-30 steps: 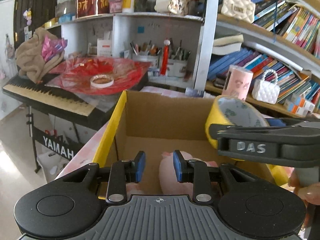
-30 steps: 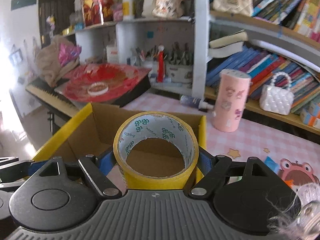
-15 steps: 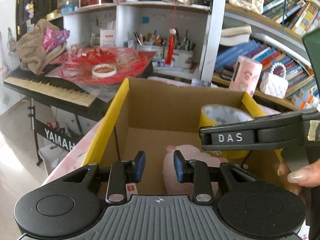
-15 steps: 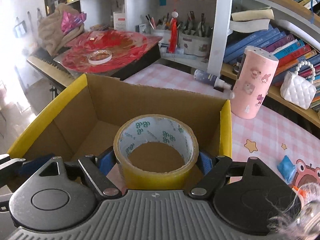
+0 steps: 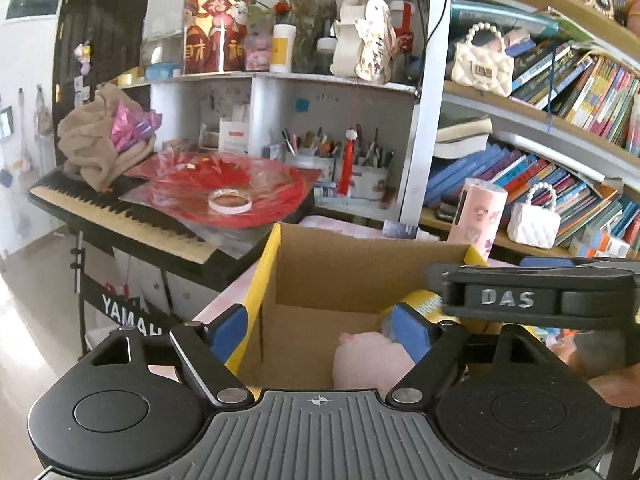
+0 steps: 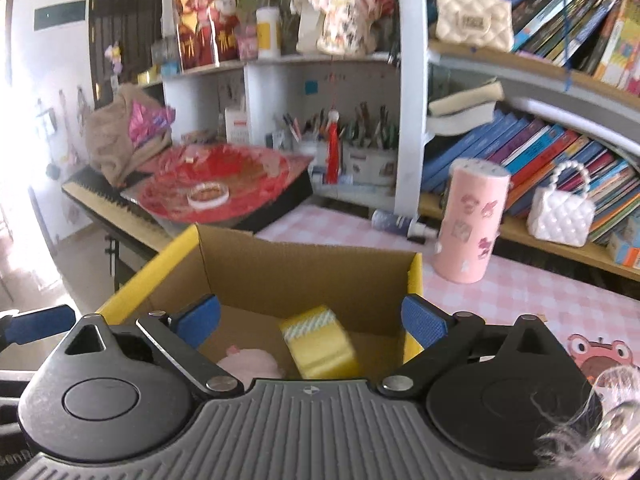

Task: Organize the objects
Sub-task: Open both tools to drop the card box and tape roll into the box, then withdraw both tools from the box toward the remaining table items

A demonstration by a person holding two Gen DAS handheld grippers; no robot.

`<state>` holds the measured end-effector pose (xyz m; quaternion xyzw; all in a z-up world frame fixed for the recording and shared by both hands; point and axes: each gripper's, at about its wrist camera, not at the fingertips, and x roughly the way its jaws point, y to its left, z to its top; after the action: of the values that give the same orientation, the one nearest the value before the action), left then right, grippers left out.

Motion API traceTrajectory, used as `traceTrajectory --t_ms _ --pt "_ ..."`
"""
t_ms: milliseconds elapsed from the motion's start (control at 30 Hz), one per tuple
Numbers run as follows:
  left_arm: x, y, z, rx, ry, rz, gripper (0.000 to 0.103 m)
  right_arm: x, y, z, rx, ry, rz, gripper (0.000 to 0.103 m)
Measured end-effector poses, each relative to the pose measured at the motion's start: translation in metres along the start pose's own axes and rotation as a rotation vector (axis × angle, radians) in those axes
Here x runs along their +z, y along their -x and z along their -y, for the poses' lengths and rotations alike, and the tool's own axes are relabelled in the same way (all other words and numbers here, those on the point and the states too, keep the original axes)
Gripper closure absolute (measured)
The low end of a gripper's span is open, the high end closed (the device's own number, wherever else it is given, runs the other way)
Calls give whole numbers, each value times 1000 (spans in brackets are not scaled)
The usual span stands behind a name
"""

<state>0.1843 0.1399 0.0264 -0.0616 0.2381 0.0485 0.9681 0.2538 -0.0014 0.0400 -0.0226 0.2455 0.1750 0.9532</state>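
Cardboard box (image 6: 304,276) w/ yellow-edged flaps sits on the pink checked tabletop (image 6: 532,292), open top facing up. Inside it: yellow tape roll (image 6: 320,340), tipped on its side on the box floor, right of centre in the right wrist view, touching neither pad. Pink plush toy (image 6: 252,362) lies beside it toward the box's near-left, partly hidden by the tool body.

Right tongs (image 6: 310,318) hang over the box mouth, jaws spread wide and just been opening; nothing pinched, the tape roll lies lower down btw the two blue pads, free of both. Left tongs (image 5: 320,330) also above the near edge of the box, jaws spread and just been opening, empty; left pad sits outside the yellow flap, right pad over the interior. Plush toy (image 5: 372,360) shows btw the pads but below them, not gripped. In the left wrist view the right tool crosses the frame at right, black bar marked DAS, w/ a fingertip of the person's hand (image 5: 616,388) under it.

Behind the box: pink cylinder container (image 6: 470,220) upright on the tabletop, well apart from the box; white quilted mini bag (image 6: 560,216) on the low bookshelf. Keyboard (image 5: 116,216) at left, carrying red cellophane w/ a small tape ring (image 5: 230,202) on top.
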Motion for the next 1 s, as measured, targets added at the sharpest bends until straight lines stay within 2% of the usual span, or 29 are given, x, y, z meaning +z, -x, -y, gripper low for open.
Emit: traceTrajectory --t_ms 200,467,667,800,900,1000 --pt "-12 32 -14 -1 24 0 21 -16 47 -3 -28 56 37 5" --pt "-38 62 -24 6 43 -42 17 -57 88 -20 -53 40 -13 5" --pt "-65 77 -30 29 65 -110 15 -94 107 -38 -109 17 -74 6" --pt "-87 85 -32 58 83 -183 15 -114 117 -48 -128 47 -101 6" --pt "-100 90 -34 52 84 -233 15 -124 123 -51 -140 42 -125 7" --pt "-105 96 -36 51 79 -244 15 -132 131 -55 -137 28 -139 7"
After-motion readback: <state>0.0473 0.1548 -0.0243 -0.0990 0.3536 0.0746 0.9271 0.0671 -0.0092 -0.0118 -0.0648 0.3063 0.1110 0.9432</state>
